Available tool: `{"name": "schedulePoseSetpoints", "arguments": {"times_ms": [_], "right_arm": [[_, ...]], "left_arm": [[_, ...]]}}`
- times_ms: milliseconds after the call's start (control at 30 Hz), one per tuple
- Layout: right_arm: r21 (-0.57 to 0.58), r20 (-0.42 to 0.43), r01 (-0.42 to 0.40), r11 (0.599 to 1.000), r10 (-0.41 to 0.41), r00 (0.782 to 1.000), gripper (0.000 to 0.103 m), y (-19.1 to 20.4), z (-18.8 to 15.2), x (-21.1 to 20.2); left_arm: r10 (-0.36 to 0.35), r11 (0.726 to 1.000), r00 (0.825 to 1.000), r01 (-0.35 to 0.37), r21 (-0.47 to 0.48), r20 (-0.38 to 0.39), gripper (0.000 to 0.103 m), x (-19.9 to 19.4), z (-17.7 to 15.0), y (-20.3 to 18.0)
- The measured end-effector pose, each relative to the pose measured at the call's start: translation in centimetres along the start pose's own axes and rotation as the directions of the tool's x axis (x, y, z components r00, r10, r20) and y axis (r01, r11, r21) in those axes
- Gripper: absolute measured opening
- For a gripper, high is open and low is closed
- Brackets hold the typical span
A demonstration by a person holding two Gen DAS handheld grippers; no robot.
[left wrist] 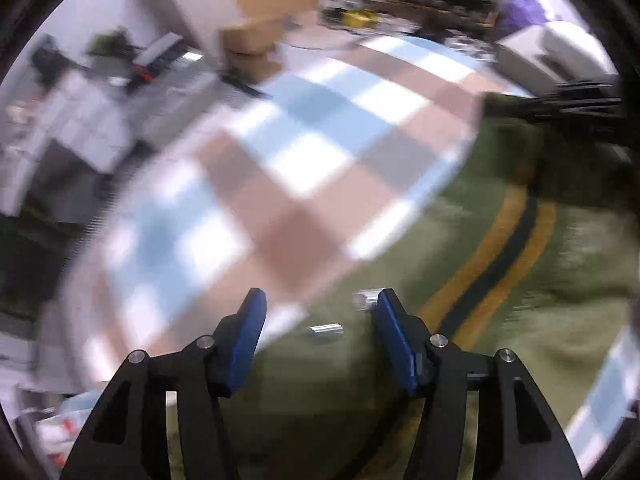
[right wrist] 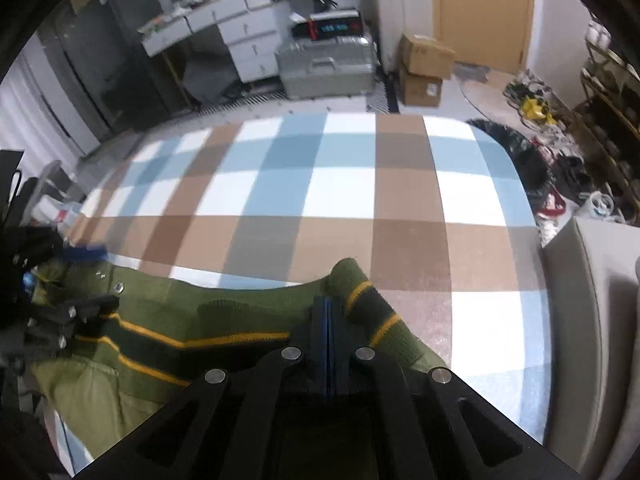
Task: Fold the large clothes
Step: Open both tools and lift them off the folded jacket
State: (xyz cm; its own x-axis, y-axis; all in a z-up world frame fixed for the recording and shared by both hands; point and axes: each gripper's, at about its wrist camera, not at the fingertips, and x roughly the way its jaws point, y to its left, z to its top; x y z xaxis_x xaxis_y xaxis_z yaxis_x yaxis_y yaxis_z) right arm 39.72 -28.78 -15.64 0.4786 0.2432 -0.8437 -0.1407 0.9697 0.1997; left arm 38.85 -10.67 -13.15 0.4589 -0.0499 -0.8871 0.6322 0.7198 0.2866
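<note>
An olive green garment (left wrist: 500,288) with dark and yellow stripes lies on the near part of a bed with a checked blue, brown and white cover (right wrist: 336,192). In the left wrist view my left gripper (left wrist: 320,300) is open above the garment's edge. Two metal snaps (left wrist: 326,328) show between its blue pads (left wrist: 248,340), and nothing is pinched. My right gripper (right wrist: 328,308) is shut on a striped fold of the garment (right wrist: 360,292), which bunches up over its tips. The left gripper (right wrist: 90,278) also shows at the left edge of the right wrist view, over the garment's other end.
Past the bed's far edge stand a grey suitcase (right wrist: 326,70), white drawers (right wrist: 248,36) and cardboard boxes (right wrist: 424,68). Clutter and a dark bag (right wrist: 524,160) lie on the floor at the right. A grey upholstered piece (right wrist: 592,320) stands close on the right.
</note>
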Motion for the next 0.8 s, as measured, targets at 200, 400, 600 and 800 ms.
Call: {"name": "schedulePoseSetpoints", "arguments": {"times_ms": [200,400,600,800], "right_arm": [[0.046,0.129,-0.08,0.996,0.074,0.989,0.04,-1.5,-0.8,-6.6],[-0.066,0.149,-0.032,0.997,0.042,0.988,0.073,-1.2,-2.2,-8.9],[-0.038,-0.035,-0.04,0.998,0.039,0.999,0.065,-2.9,-2.4,-3.1],[-0.052,0.019,-0.036,0.998,0.037,0.999,0.015,-2.5,-2.8,-4.5]], "left_arm": [[-0.123,0.954,0.987,0.146,-0.262,0.102,0.057,-7.4,-4.9,8.4],[-0.039,0.968,0.999,0.046,-0.246,0.034,0.068,-9.5,-12.7,9.4],[-0.147,0.908,0.989,0.128,-0.399,-0.019,0.067,-4.7,-14.5,12.0],[-0.142,0.92,0.99,0.13,-0.369,-0.004,0.037,-4.0,-14.7,11.5]]}}
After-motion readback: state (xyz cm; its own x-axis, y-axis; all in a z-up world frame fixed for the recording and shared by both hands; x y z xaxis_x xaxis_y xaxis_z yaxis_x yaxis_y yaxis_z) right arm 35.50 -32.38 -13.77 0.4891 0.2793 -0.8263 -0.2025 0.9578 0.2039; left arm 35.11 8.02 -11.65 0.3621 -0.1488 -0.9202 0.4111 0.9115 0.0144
